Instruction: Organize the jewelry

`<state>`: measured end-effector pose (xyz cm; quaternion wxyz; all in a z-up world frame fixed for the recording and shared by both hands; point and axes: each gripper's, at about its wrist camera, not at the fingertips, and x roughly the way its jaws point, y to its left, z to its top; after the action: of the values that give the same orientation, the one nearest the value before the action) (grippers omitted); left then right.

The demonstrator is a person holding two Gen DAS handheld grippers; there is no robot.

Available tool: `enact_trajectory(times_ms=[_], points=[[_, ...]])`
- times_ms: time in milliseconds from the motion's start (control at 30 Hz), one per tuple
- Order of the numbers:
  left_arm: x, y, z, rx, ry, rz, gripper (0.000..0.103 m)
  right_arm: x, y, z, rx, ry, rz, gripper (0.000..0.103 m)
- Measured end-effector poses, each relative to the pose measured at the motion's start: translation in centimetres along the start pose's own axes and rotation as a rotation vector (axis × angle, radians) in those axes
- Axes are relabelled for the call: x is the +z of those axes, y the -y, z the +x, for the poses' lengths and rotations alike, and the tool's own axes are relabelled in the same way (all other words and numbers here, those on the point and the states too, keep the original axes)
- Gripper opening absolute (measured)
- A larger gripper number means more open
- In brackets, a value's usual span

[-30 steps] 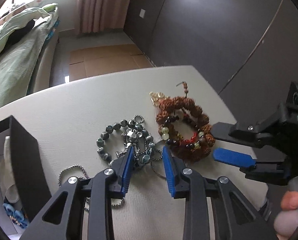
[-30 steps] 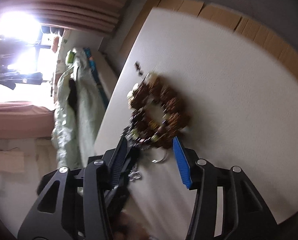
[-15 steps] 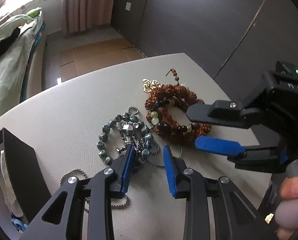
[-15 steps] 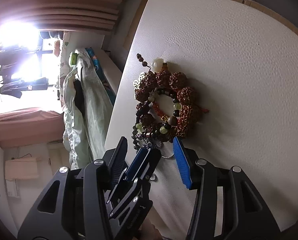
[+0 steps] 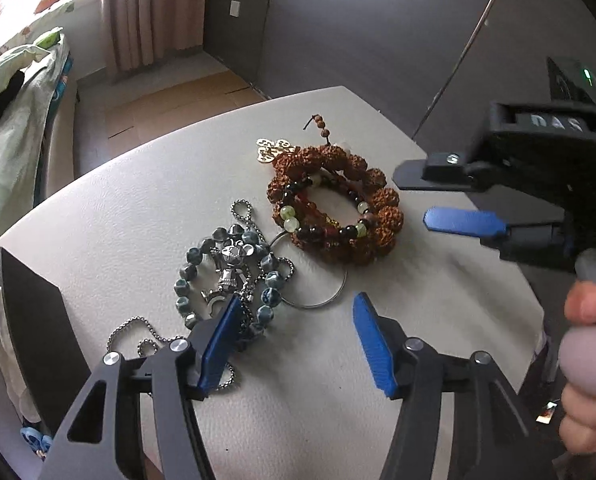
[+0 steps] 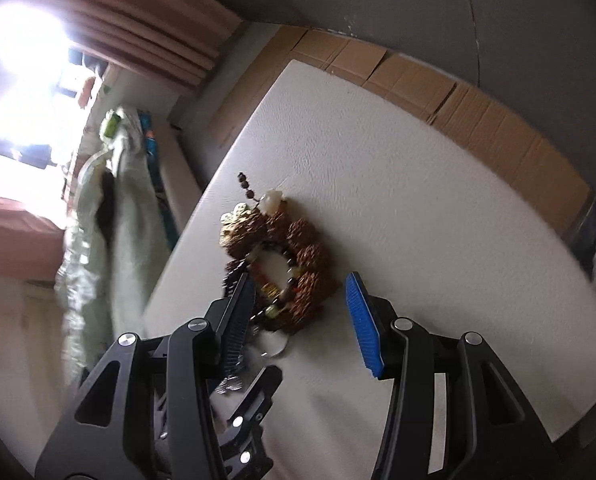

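Now, left gripper [image 5: 296, 336]: jaws spread wide and empty, lower centre of the left wrist view; half a second ago they stood close together.
Meaning for the task: judged a release or a fresh opening for a grasp; nothing is lifted yet.
Right gripper [image 6: 298, 312]: jaws apart, holding nothing, straddling the near edge of the rudraksha seed bracelet [image 6: 298, 256]; in the left wrist view it sits at right [image 5: 426, 196], just beside that bracelet and not touching it.
Change at right: a half-second earlier its fingers overlapped the bracelet in the left wrist view; they now lie further right.
Seed bracelet: centre of frame on the white table [image 5: 118, 208], ringed around a thinner bracelet of black and green beads [image 5: 322, 224].
Blue-grey bead bracelet [image 5: 226, 272]: left of centre, tangled with a ball chain [image 5: 146, 332] and a silver charm [image 5: 230, 268].
Wire ring [image 5: 322, 300]: between the two heaps.
Black box [image 5: 30, 344]: lower left edge, open.
Progress: early, all jewelry lies on the table.
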<state>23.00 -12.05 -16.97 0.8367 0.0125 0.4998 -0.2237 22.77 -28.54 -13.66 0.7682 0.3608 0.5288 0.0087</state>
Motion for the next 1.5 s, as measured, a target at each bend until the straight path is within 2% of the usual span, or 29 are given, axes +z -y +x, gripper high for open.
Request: enact_trajectory(times_ms=[33, 67, 133, 167, 233, 300, 333, 533, 800, 967, 1333, 1500], points=[[0.0, -0.1, 0.0, 0.011, 0.001, -0.006, 0.045, 0.1, -0.3, 0.5, -0.017, -0.006, -0.019, 0.049], [0.1, -0.3, 0.0, 0.026, 0.001, -0.011, 0.030, 0.2, -0.6, 1.0, -0.029, -0.012, -0.035, 0.049], [0.3, -1.2, -0.1, 0.047, -0.001, -0.041, 0.013, 0.2, -1.2, 1.9, -0.057, -0.023, -0.072, 0.048], [0.3, -1.9, -0.2, 0.032, -0.003, -0.066, 0.010, 0.2, -1.5, 2.4, -0.069, -0.026, -0.088, 0.044], [0.5, -2.6, -0.4, 0.012, -0.001, -0.086, 0.009, 0.1, -2.0, 2.8, -0.105, -0.016, -0.121, 0.038], [0.5, -2.7, -1.0, 0.050, 0.013, -0.080, 0.008, 0.3, -2.0, 3.1, -0.114, -0.018, -0.128, 0.024], [0.6, -2.8, -1.5, 0.036, 0.029, -0.094, 0.008, 0.3, -1.9, 3.1, -0.110, -0.017, -0.124, 0.020], [1.1, -4.3, -4.8, -0.011, 0.119, -0.165, 0.008, 0.3, -2.2, 1.2, -0.076, 0.044, -0.137, 0.020], [0.6, -6.8, -8.1, -0.060, 0.197, -0.273, 0.008, 0.4, -3.0, -1.4, 0.025, 0.087, -0.161, 0.019], [0.5, -8.0, -9.5, -0.131, 0.231, -0.331, 0.006, 0.0, -3.8, -2.8, 0.084, 0.107, -0.187, 0.019], [0.1, -8.0, -11.3, -0.169, 0.265, -0.360, 0.006, -0.8, -4.2, -6.4, 0.237, 0.158, -0.207, 0.019], [-0.2, -7.5, -12.6, -0.186, 0.304, -0.359, 0.006, -1.4, -4.7, -8.0, 0.315, 0.183, -0.230, 0.019]])
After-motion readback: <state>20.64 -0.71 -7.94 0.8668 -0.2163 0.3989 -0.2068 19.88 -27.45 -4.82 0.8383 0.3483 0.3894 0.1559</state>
